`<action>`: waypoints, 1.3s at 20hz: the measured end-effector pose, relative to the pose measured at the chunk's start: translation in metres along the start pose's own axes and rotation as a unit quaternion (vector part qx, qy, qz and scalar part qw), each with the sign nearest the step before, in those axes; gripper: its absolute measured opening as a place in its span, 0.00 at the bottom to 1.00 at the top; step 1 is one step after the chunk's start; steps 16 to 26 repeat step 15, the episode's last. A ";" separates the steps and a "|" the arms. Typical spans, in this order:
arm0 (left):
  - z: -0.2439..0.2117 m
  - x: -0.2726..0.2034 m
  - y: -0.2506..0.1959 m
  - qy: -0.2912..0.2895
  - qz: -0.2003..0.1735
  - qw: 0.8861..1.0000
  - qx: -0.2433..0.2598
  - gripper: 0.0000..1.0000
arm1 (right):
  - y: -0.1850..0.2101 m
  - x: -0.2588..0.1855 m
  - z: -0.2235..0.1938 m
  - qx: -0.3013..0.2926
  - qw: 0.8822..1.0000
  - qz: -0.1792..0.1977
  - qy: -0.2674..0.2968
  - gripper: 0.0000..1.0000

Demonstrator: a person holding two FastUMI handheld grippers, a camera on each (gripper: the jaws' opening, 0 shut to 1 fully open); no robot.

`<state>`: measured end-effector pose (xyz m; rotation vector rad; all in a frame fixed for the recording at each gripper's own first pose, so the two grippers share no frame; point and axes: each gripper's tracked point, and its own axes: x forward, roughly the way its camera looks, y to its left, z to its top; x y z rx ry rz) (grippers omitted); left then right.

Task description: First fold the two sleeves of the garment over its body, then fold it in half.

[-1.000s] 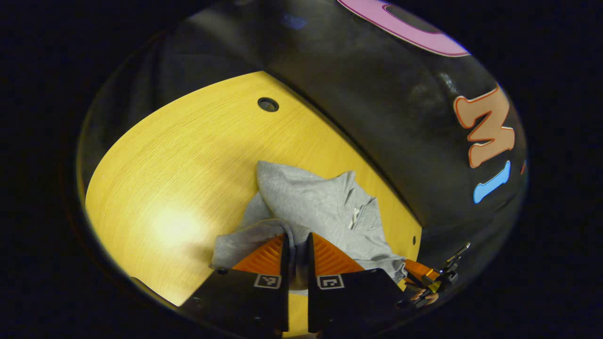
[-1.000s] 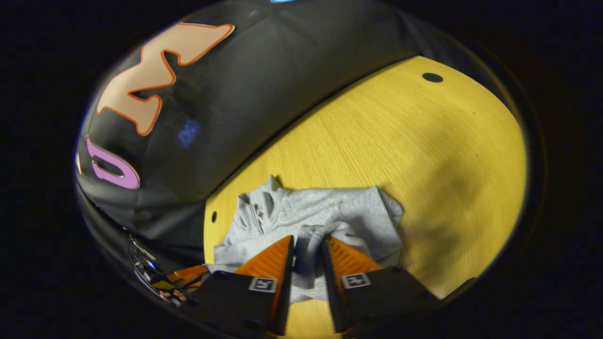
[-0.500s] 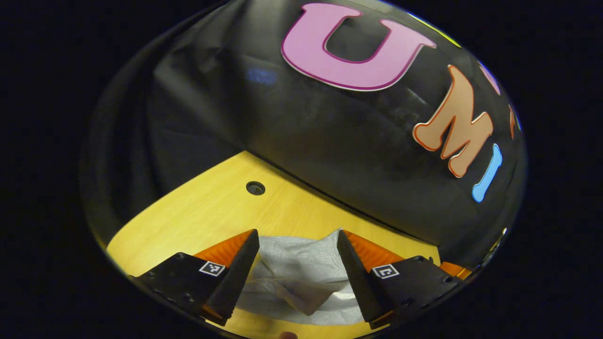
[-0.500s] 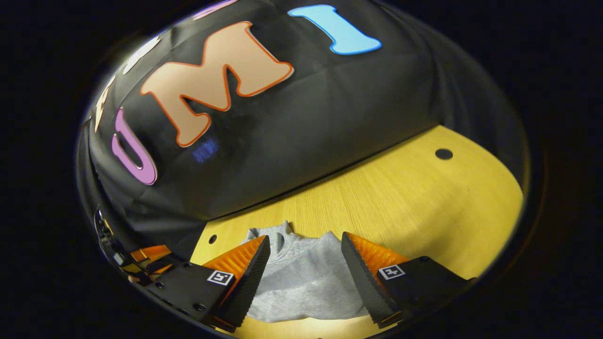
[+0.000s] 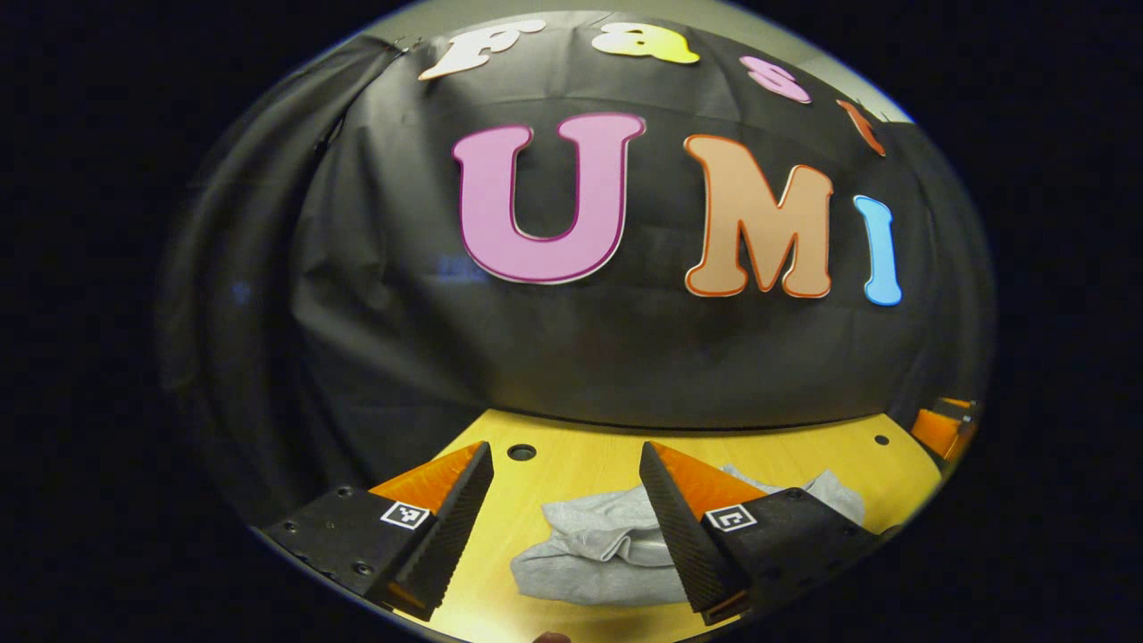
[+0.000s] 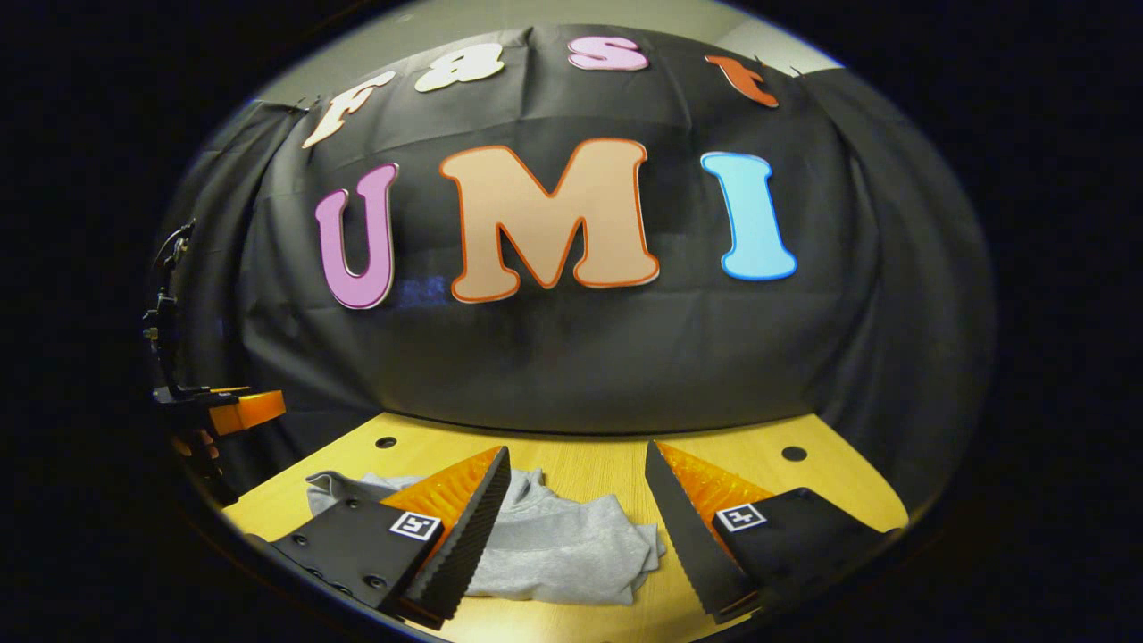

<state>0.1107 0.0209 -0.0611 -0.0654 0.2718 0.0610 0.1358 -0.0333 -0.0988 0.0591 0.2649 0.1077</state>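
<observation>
A grey garment lies folded in a compact bundle on the yellow wooden table. In the left gripper view my left gripper stands open above and in front of it, nothing between its fingers. In the right gripper view the garment lies low between and behind the fingers of my right gripper, which is open and apart from the cloth. The left gripper shows at the far left edge of the right gripper view, and an orange part of the right gripper at the far right of the left gripper view.
The table has small round holes near its back edge. The black cloth wall hangs right behind the table. Bare wood lies to the right of the garment in the right gripper view.
Both grippers were shut on the garment a second ago, then opened and let it go. Both have since pulled back and tilted up, so the wall now takes most of each view.
</observation>
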 end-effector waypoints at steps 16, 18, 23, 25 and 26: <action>0.018 -0.054 -0.024 -0.038 -0.019 0.998 0.047 0.96 | 0.028 -0.050 0.022 -0.022 0.998 0.014 -0.051 0.96; 0.018 -0.054 -0.024 -0.038 -0.019 0.998 0.047 0.96 | 0.028 -0.050 0.022 -0.022 0.998 0.014 -0.051 0.96; 0.018 -0.054 -0.024 -0.038 -0.019 0.998 0.047 0.96 | 0.028 -0.050 0.022 -0.022 0.998 0.014 -0.051 0.96; 0.018 -0.054 -0.024 -0.038 -0.019 0.998 0.047 0.96 | 0.028 -0.050 0.022 -0.022 0.998 0.014 -0.051 0.96; 0.018 -0.054 -0.024 -0.038 -0.019 0.998 0.047 0.96 | 0.028 -0.050 0.022 -0.022 0.998 0.014 -0.051 0.96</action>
